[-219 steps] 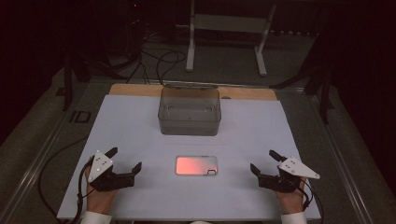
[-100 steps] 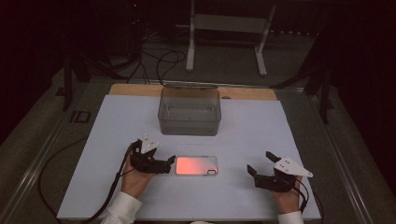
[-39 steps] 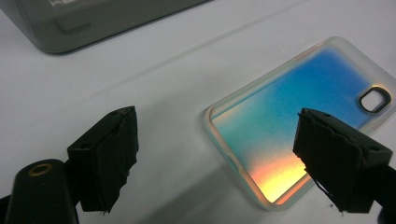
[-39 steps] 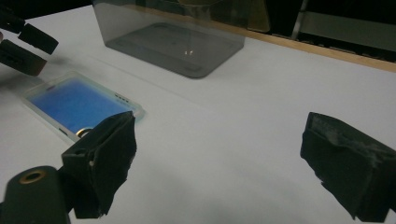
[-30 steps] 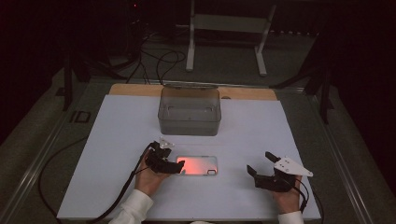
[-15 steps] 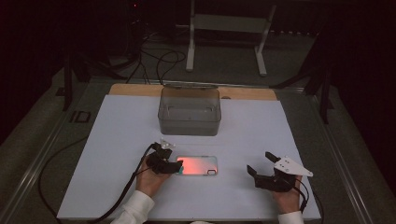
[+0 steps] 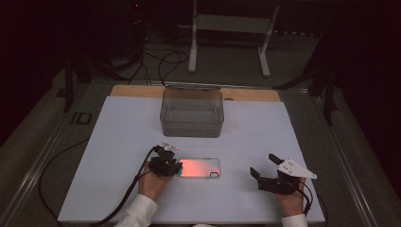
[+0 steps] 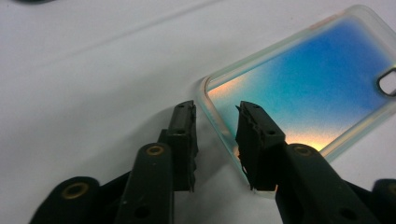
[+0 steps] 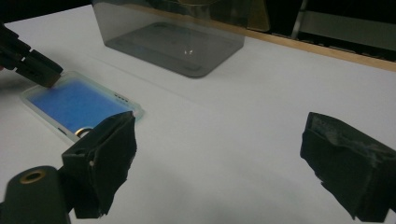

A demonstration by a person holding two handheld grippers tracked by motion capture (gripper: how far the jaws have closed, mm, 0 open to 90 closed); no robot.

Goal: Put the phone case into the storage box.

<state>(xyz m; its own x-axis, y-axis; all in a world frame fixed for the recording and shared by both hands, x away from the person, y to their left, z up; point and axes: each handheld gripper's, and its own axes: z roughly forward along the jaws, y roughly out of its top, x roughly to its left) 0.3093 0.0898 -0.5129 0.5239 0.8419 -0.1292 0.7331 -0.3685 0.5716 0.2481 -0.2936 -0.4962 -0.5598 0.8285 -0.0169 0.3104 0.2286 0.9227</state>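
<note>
Your left hand-held gripper [image 8: 215,122] has been closing, jaws straddling the phone case's [image 8: 303,84] near-left edge without clamping; the high view hides that gap. Your right hand-held gripper [image 9: 219,158] stays released.

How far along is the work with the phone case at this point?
Done: the left gripper has reached the phone case and straddles its short end wall, one jaw inside, one outside. In hand: its jaws have just been closing on that wall, with a gap on the outer side. Left: the case lies flat on the table, the grey bin looks empty, and the right gripper rests open, apart.
</note>
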